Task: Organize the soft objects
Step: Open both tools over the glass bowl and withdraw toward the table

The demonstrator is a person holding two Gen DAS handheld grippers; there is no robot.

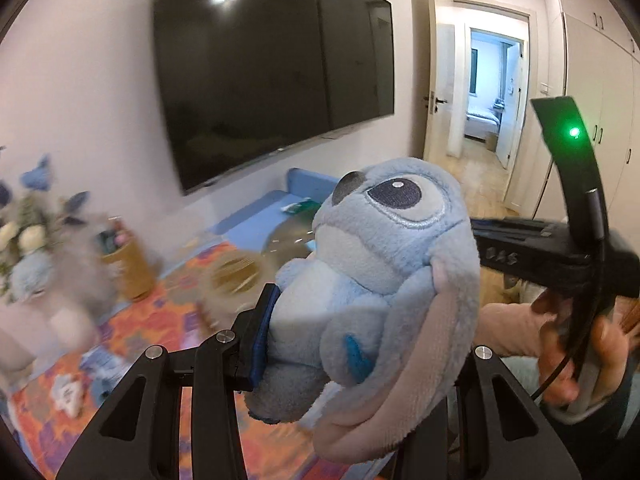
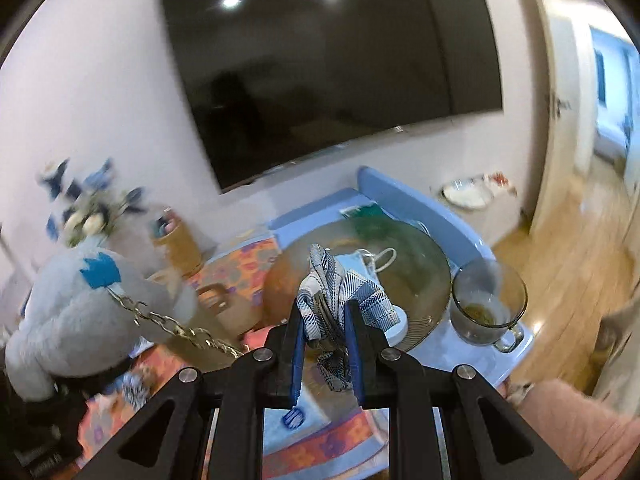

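My left gripper is shut on a light blue Stitch plush toy and holds it up in the air in front of the TV. Its left blue finger pad presses the toy's side; the right finger is hidden behind the toy's pink ear. My right gripper is shut on a blue-and-white checked cloth, held above the round glass table. The plush with its metal chain also shows at the left of the right wrist view. The right gripper body with a green light shows in the left wrist view.
A wall TV fills the background. A glass cup stands on the blue table edge. A wicker basket, flowers and more plush toys sit at the left. A colourful rug covers the floor. A doorway opens at the right.
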